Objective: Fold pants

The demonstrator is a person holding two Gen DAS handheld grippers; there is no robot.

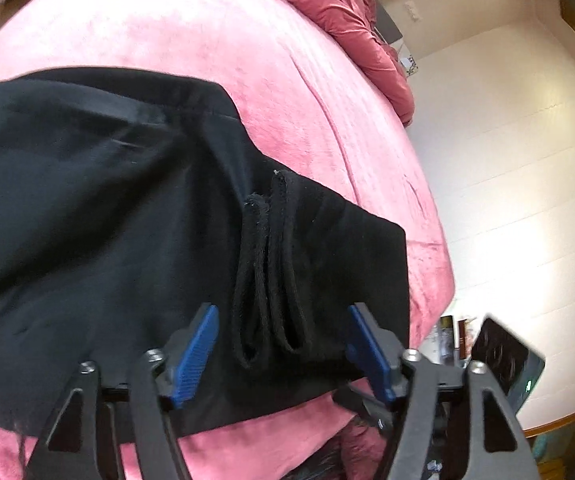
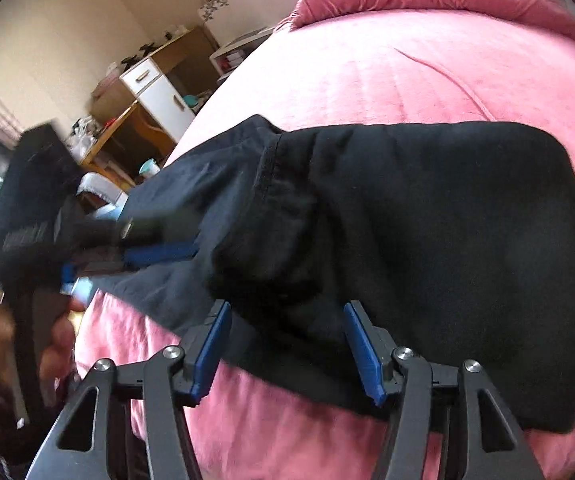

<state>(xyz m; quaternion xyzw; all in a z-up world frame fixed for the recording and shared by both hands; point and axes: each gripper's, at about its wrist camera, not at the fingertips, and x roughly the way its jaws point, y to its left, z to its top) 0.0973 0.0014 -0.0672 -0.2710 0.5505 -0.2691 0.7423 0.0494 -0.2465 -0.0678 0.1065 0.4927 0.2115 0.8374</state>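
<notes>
Black fabric fills the space ahead of both my tools: the pants [image 1: 107, 200] lie folded on the pink bed [image 1: 207, 32], spread flat across its velvety cover. My left gripper [image 1: 283, 344] has its jaws spread wide and holds nothing; between its blue pads [image 1: 193, 356] I see the stacked hem edges [image 1: 267, 280] of the legs, bunched in dark loops just beyond the tips, though I cannot tell whether the pads touch the cloth. My right gripper [image 2: 285, 348] also has its jaws wide apart and empty, straddling the near edge of the pants [image 2: 427, 220], with the thick folded bulk lying ahead and to the right of the jaws. From the right wrist view, the left gripper [image 2: 159, 252] appears blurred to the left of my jaws, its blue pads lying low over the cloth, and a hand [image 2: 55, 344] grips its handle. Beyond the bed, far left of the right jaws, stands a wooden cabinet [image 2: 155, 92] with white doors. A crumpled red blanket [image 1: 347, 8] sits far ahead at the bed's end.
</notes>
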